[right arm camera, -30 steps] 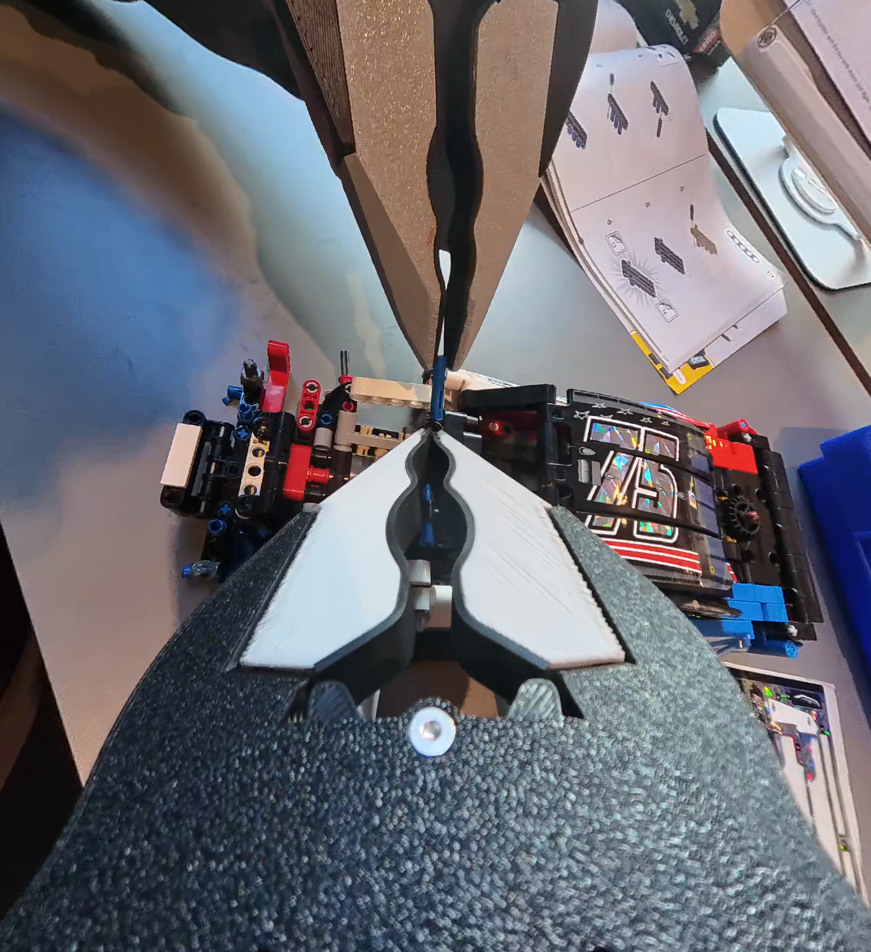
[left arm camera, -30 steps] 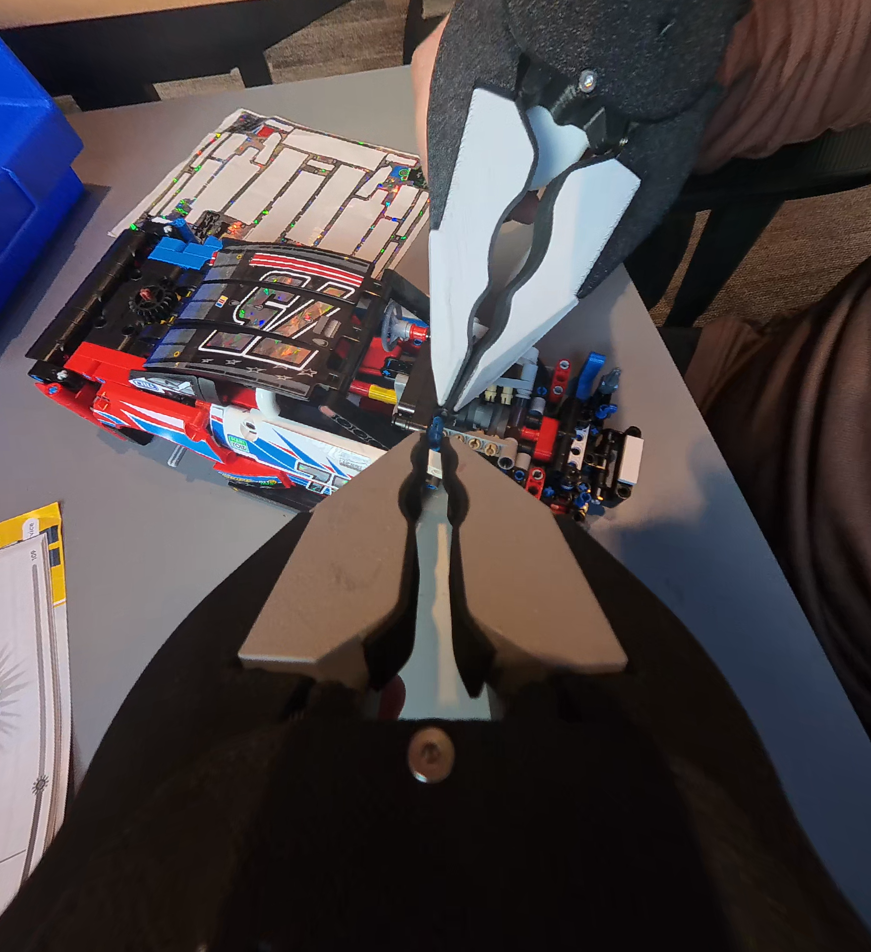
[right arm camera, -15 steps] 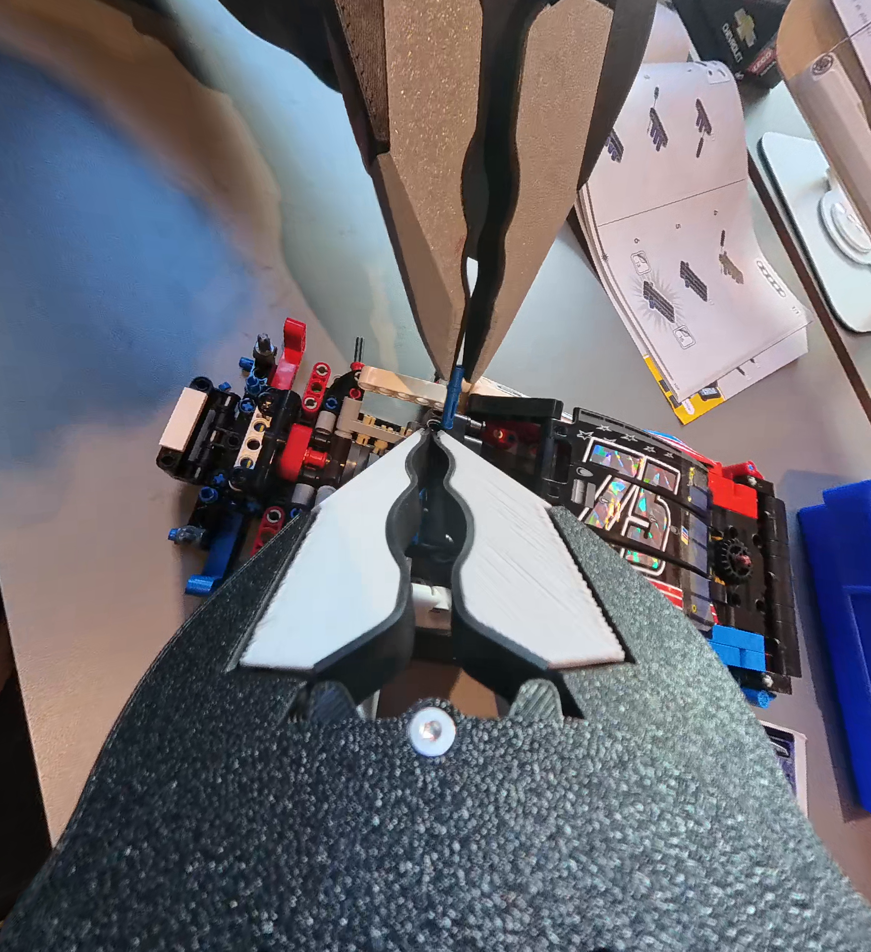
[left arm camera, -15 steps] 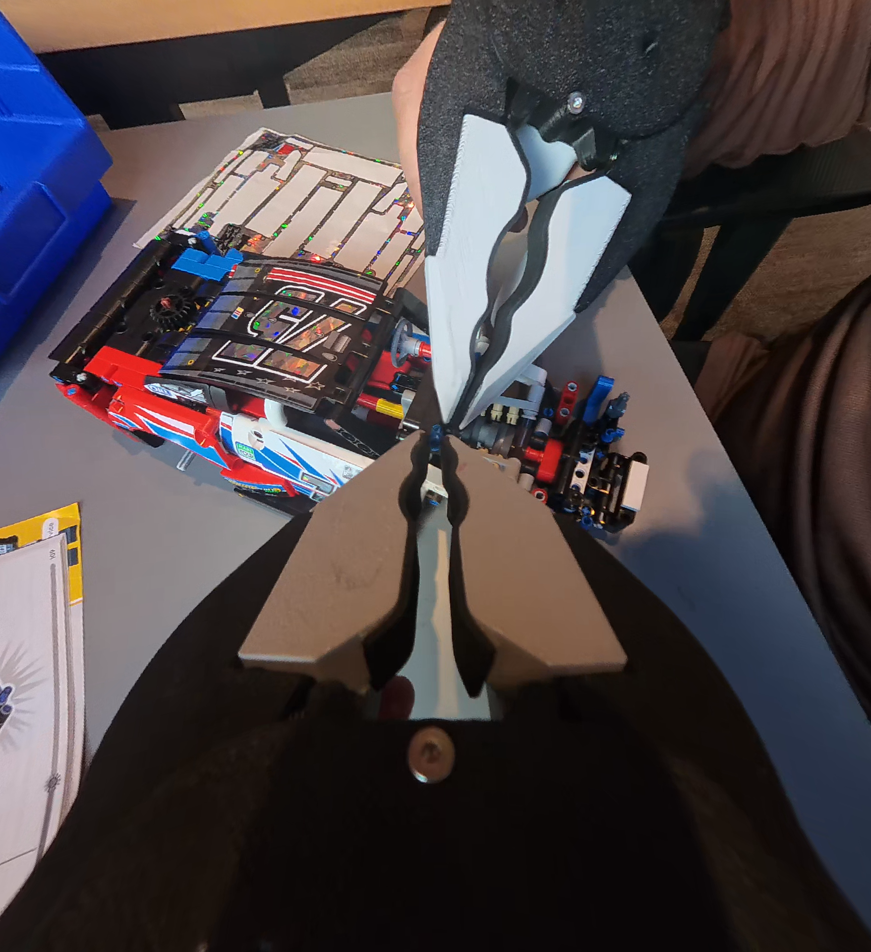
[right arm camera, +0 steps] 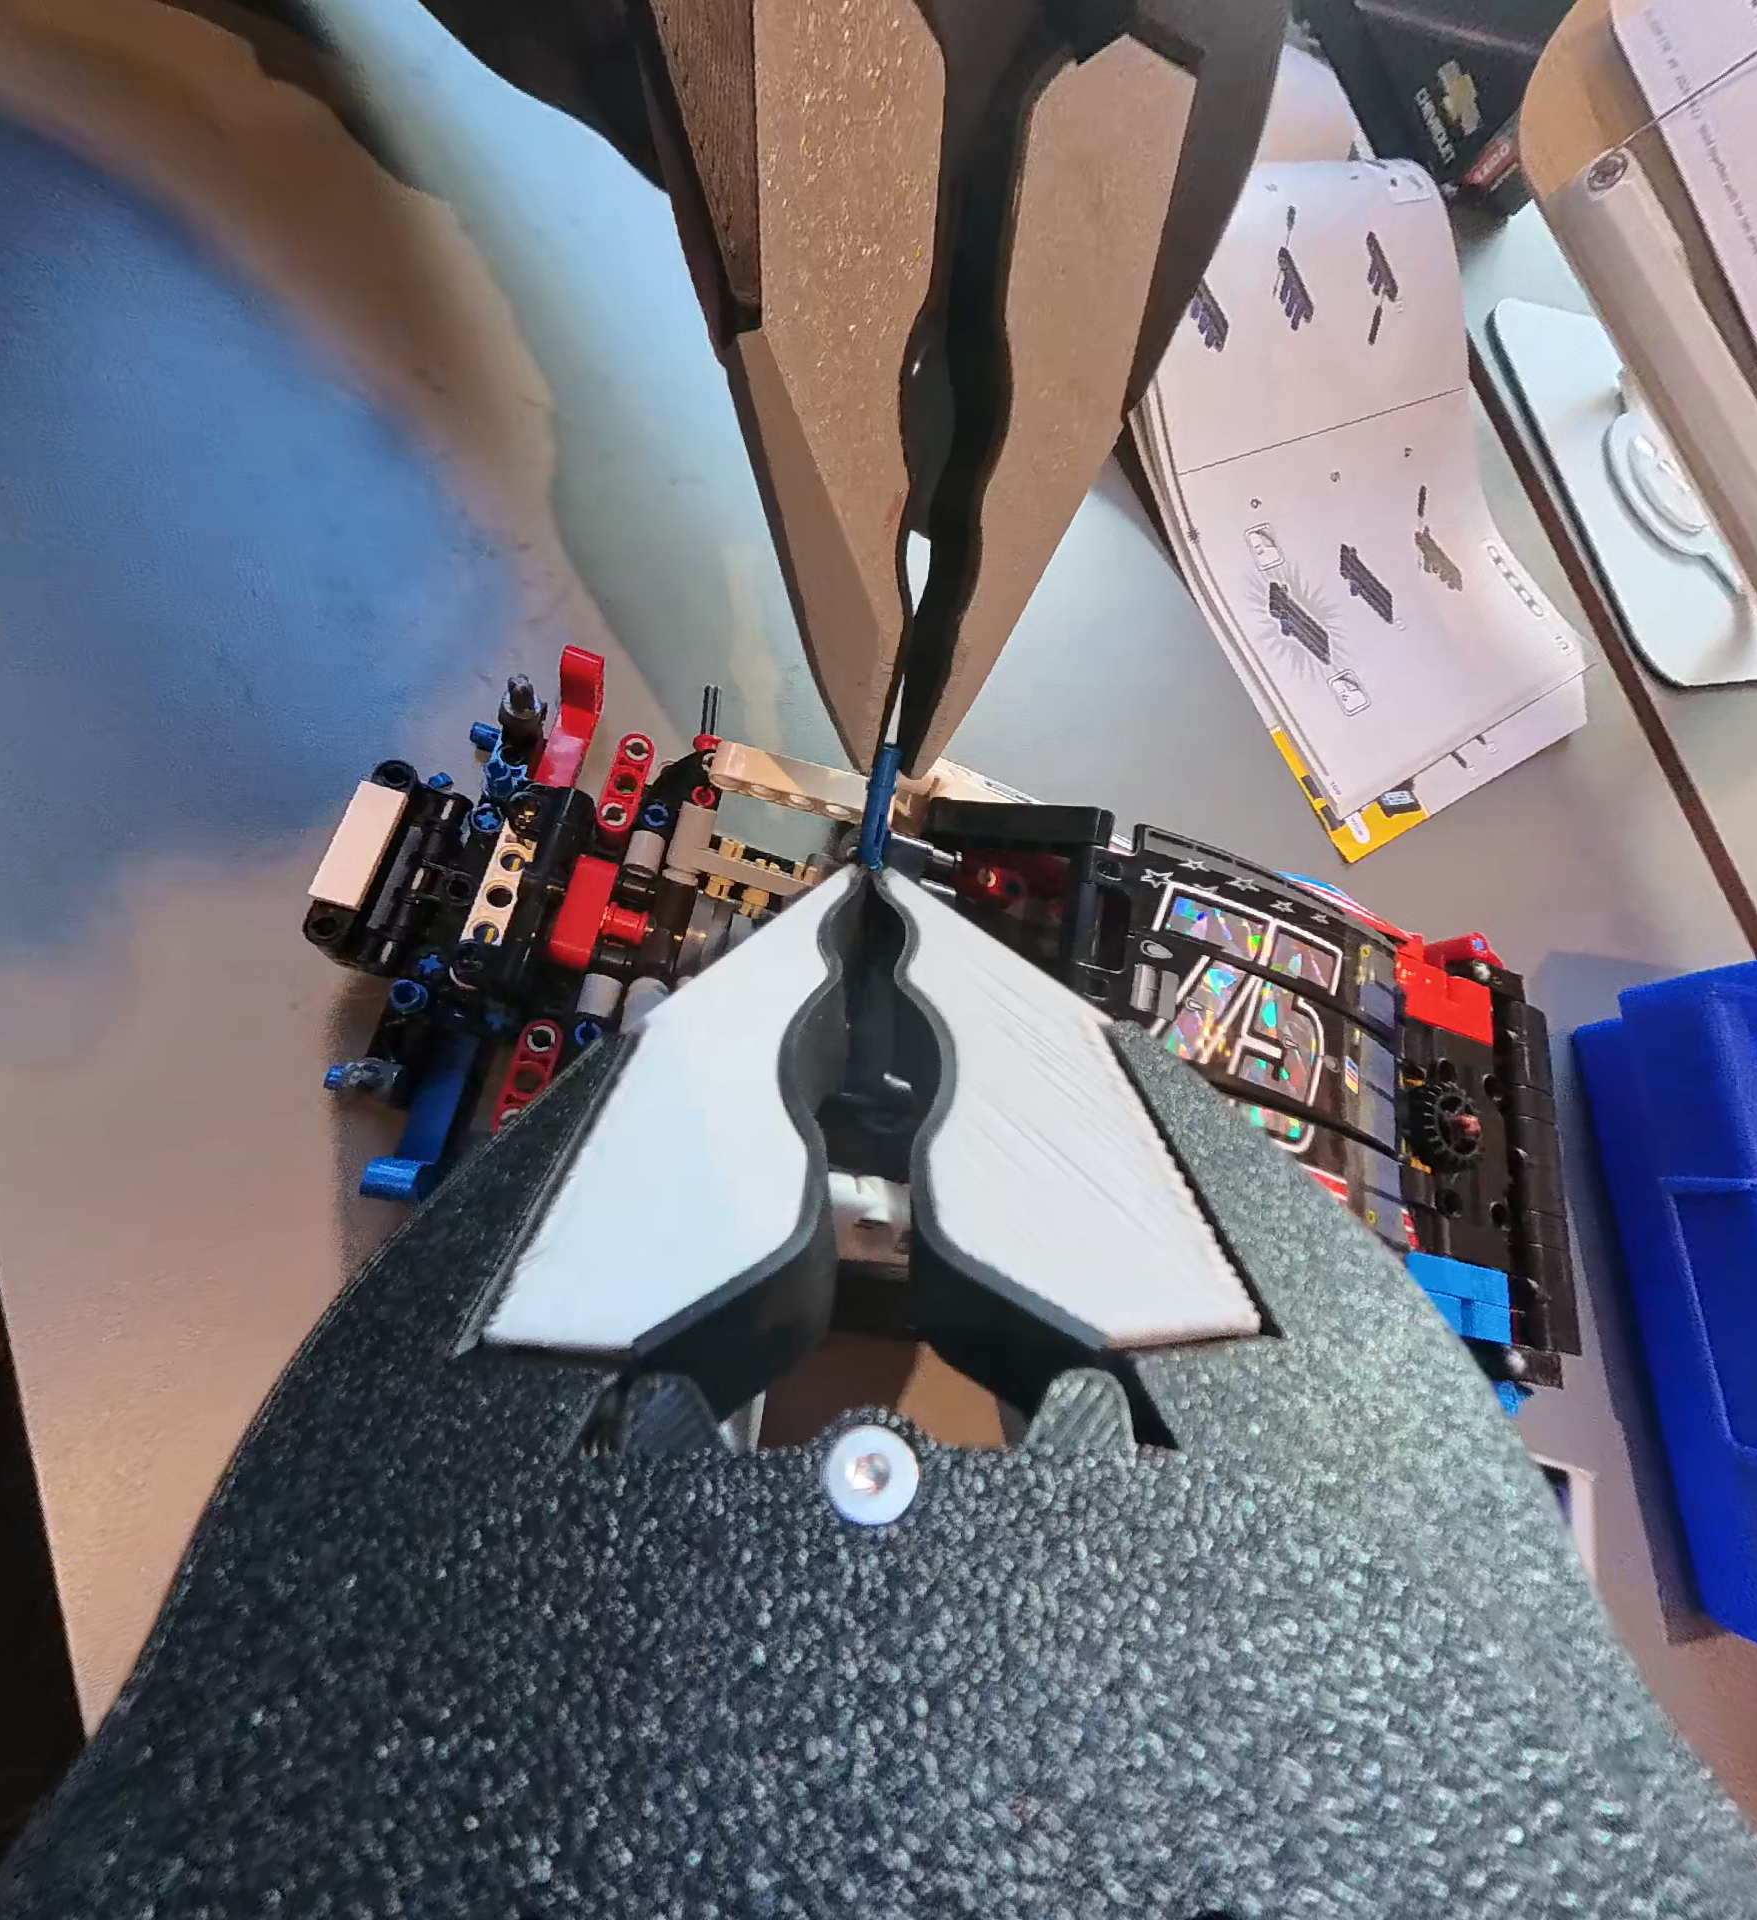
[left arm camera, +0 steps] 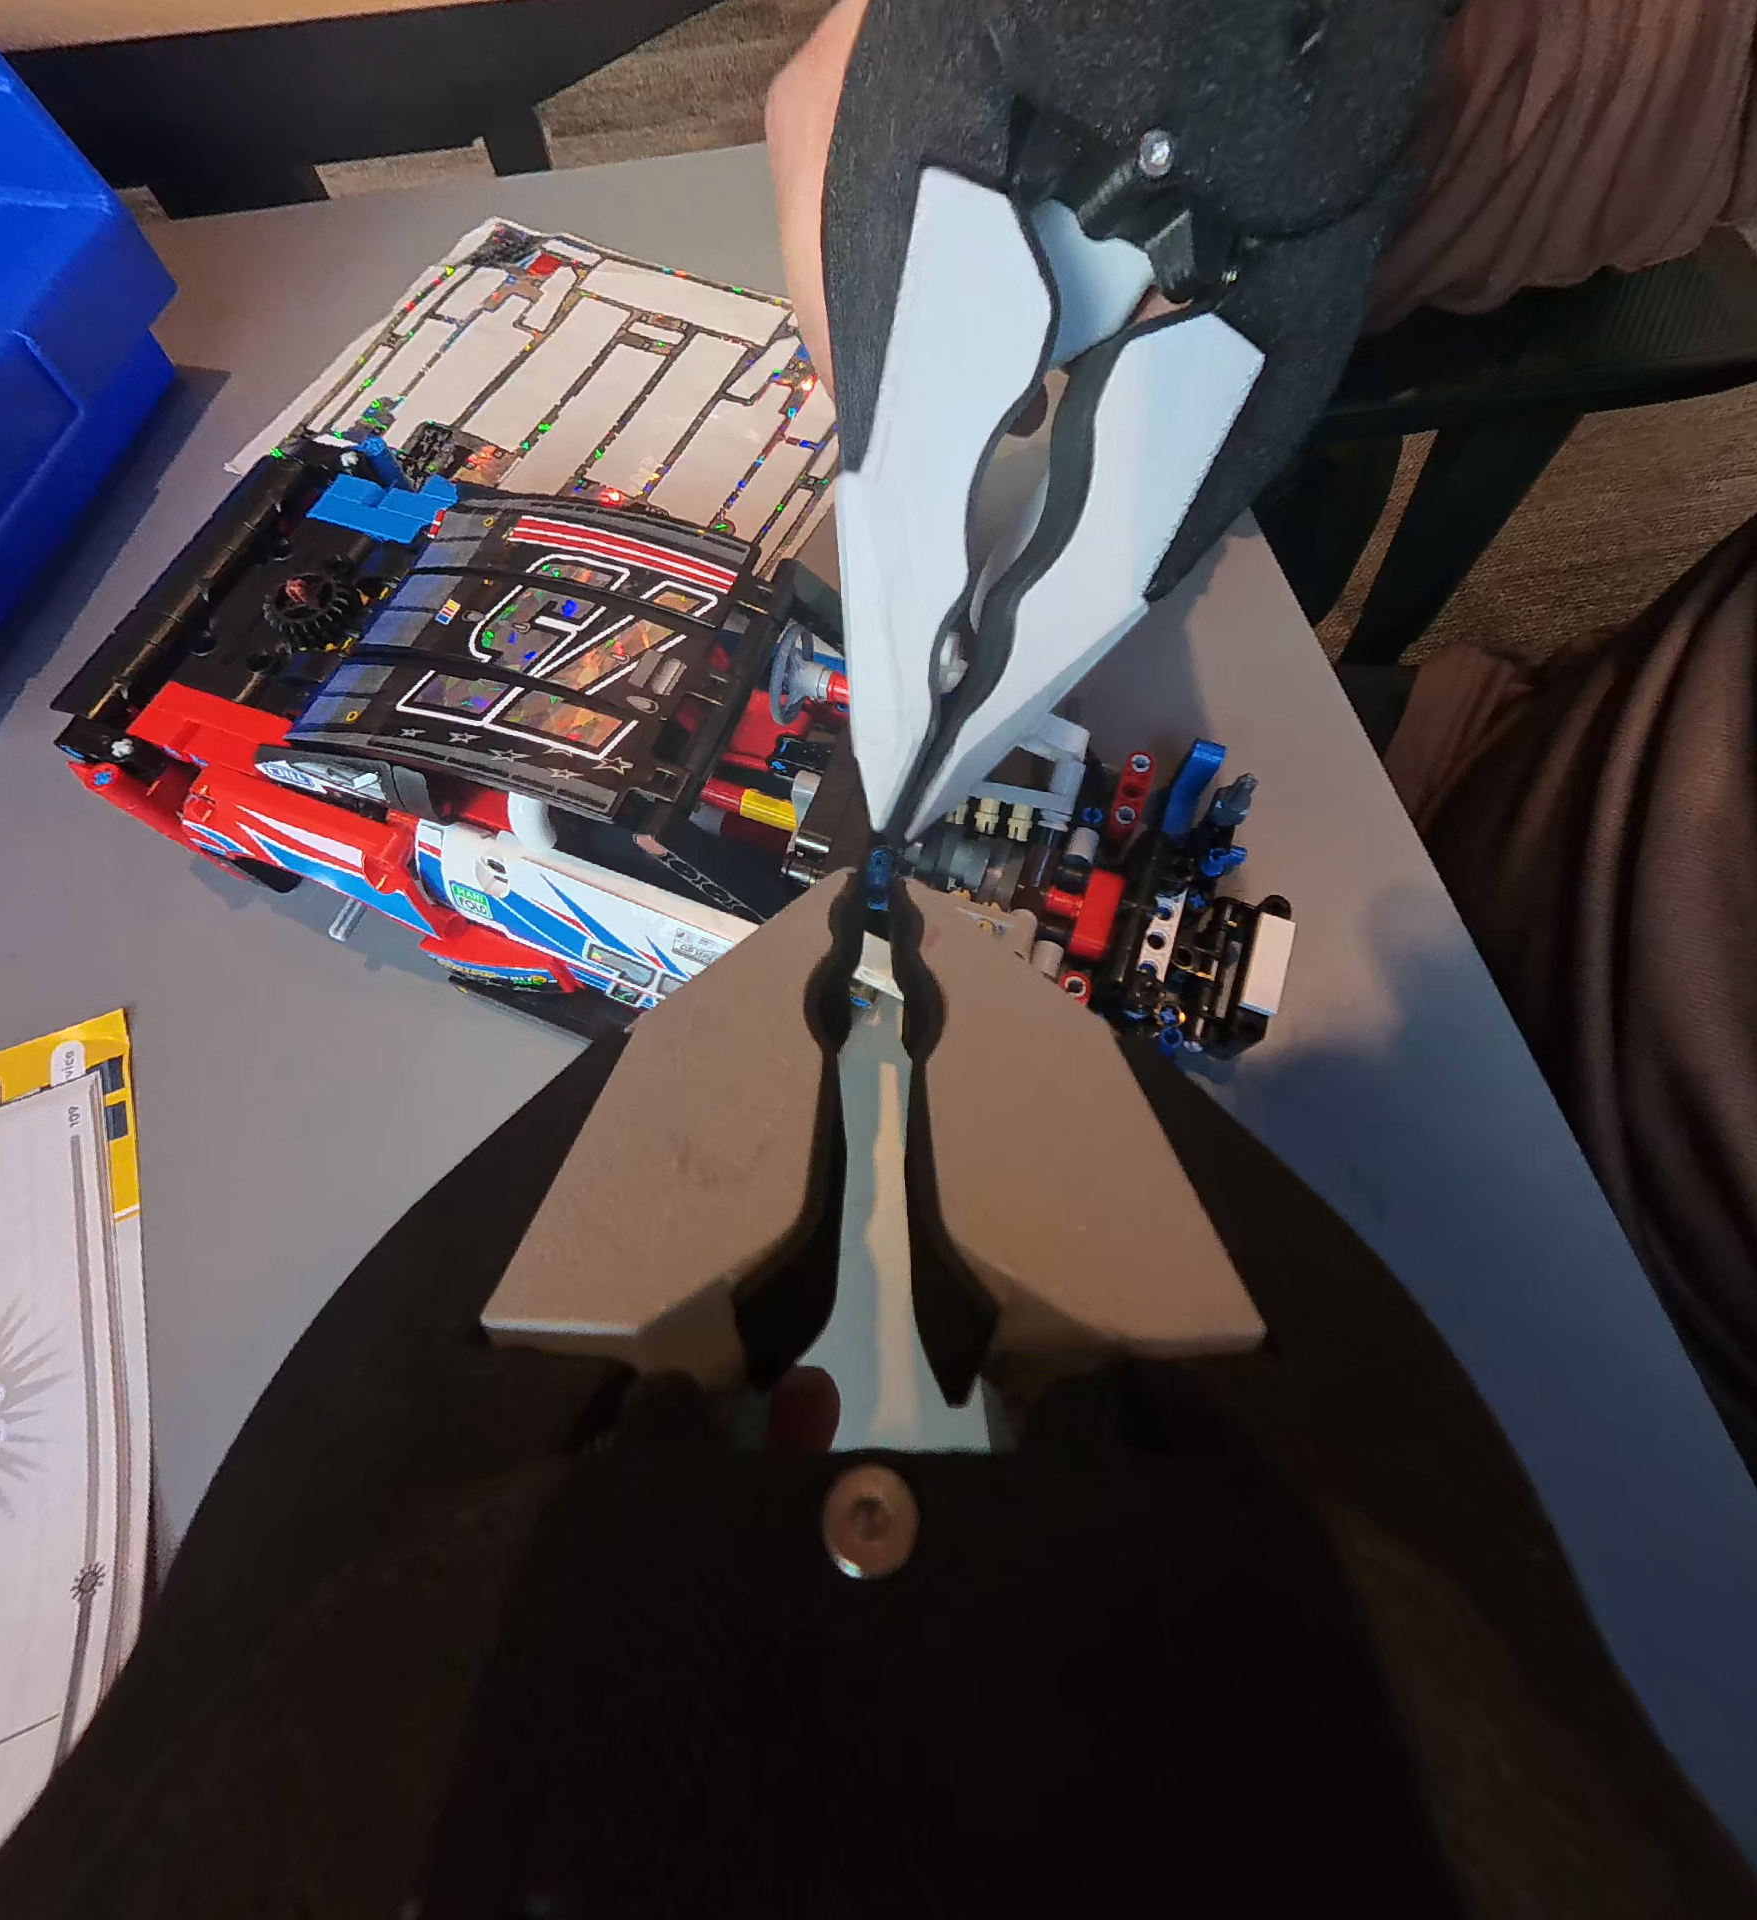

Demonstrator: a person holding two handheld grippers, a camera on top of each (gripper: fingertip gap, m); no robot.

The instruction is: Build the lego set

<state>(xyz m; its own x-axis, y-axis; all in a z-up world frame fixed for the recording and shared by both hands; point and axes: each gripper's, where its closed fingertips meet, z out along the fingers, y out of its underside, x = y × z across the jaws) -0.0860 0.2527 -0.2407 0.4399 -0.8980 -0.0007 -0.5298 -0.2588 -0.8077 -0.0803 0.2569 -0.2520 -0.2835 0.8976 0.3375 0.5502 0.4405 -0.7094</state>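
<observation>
A partly built lego race car (left arm camera: 500, 665) lies on the grey table (left arm camera: 261, 1091), with its open chassis end (left arm camera: 1165, 914) towards the table's right edge. It also shows in the right wrist view (right arm camera: 1217, 966). My left gripper (left arm camera: 879, 883), with tan fingers, and my right gripper (right arm camera: 869, 873), with white fingers, meet tip to tip above the chassis. A thin blue pin (right arm camera: 879, 805) spans between them, and each gripper is shut on one end. The pin also shows in the left wrist view (left arm camera: 882, 862). A dark part sits deeper between the right fingers.
A blue bin (left arm camera: 12, 364) stands left of the car. A sticker sheet (left arm camera: 583, 364) lies behind it and an open instruction booklet (left arm camera: 12, 1351) in front on the left. A person's sleeve (left arm camera: 1632, 935) is beyond the table's right edge. A grey stand base (right arm camera: 1622, 499) sits near the booklet. My left and right fingertips are right by each other.
Both grippers have stayed shut, tip to tip on the blue pin. The pair has drifted slightly over the car.
</observation>
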